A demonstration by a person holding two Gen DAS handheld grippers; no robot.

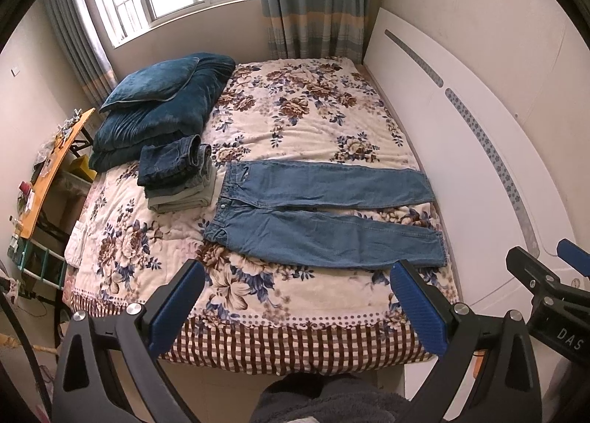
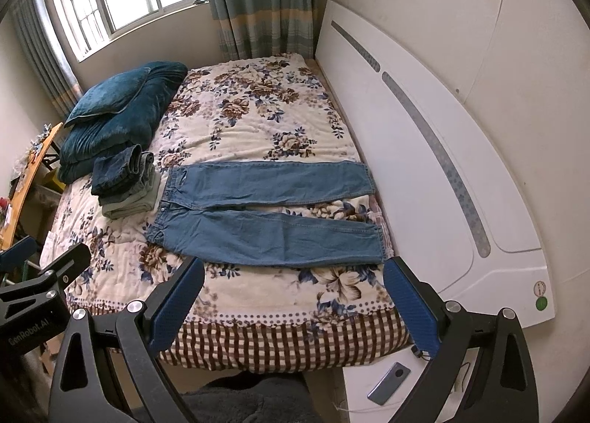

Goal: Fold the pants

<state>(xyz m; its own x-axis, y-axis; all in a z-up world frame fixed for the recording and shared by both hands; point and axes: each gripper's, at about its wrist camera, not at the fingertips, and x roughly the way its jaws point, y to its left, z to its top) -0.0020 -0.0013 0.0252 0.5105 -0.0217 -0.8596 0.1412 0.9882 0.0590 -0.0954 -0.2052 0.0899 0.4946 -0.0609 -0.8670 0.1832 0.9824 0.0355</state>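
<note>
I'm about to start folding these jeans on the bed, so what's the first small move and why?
Probably lower both open tongs, left and right, to the near leg of the jeans. The jeans lie flat and spread, legs apart, and neither tongs holds anything yet, so folding the near leg over the far one comes first.

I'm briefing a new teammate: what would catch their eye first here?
Blue jeans lie spread flat across the floral bedspread, legs toward the white headboard. Left of the waistband sits a stack of folded pants, with teal bedding piled behind it.

Teal pillow (image 1: 147,82) on quilt (image 1: 173,117) – clothes stack (image 1: 177,176) beside; phone (image 2: 389,382) on nightstand.
</note>
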